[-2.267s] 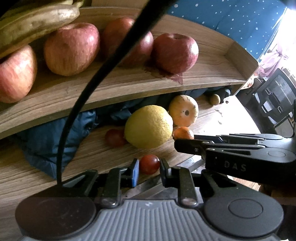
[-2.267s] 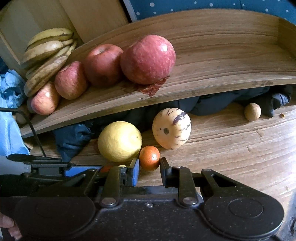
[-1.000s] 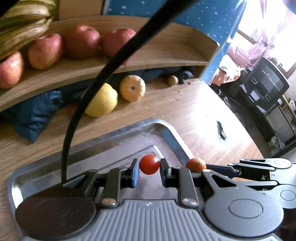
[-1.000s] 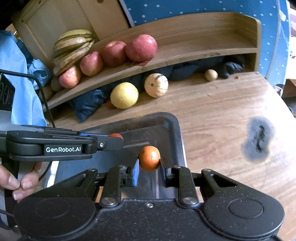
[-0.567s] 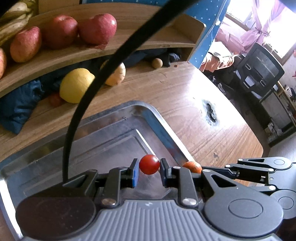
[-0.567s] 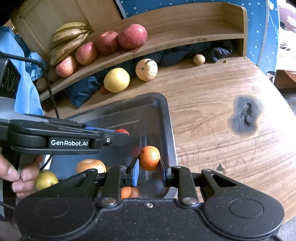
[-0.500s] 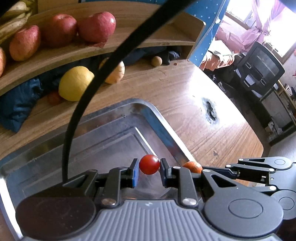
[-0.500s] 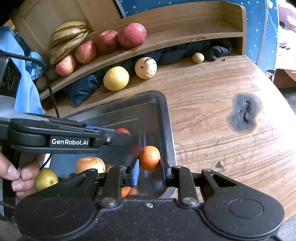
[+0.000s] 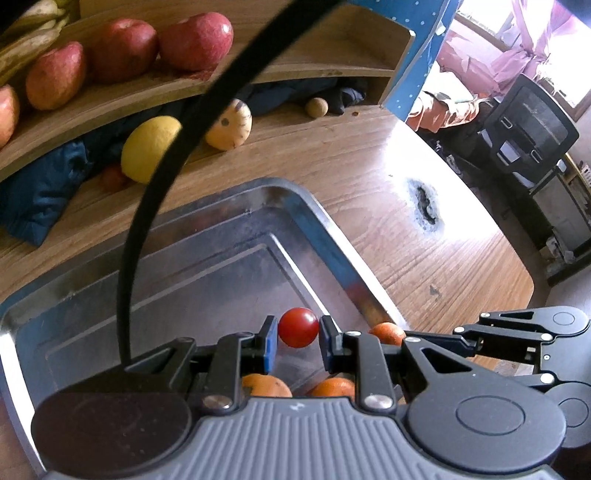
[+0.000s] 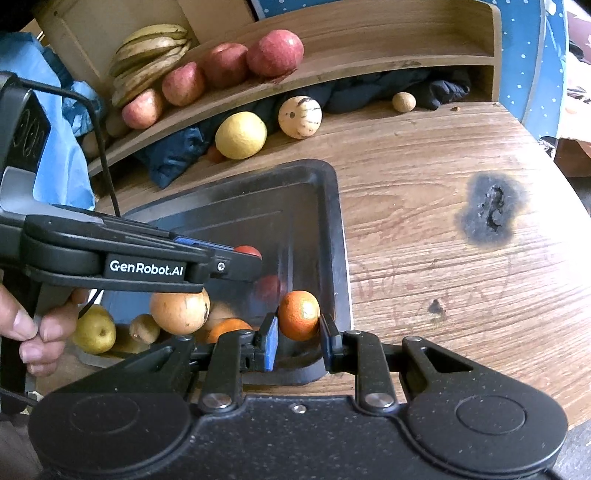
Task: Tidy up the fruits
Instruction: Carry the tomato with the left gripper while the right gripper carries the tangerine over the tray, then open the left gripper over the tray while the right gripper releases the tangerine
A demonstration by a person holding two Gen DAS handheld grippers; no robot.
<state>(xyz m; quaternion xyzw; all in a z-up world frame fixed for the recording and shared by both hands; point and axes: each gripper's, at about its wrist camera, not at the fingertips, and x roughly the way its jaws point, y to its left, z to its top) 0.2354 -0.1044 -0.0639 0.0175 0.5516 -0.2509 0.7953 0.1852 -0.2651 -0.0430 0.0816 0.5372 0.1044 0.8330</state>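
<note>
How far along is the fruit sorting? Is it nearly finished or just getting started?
Partway. Several fruits already lie in the metal tray. The left tool holds a cherry tomato and the right tool a small orange, both over it. A lemon and a speckled melon still wait on the table.

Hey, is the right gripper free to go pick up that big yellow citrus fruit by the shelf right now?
Probably not yet: the right gripper is shut on a small orange over the metal tray. The yellow citrus fruit itself sits unobstructed on the table.

Daylight from window [image 9: 517,33] at upper right, glare on table [image 9: 424,155], fisheye-bent edges, sharp focus
</note>
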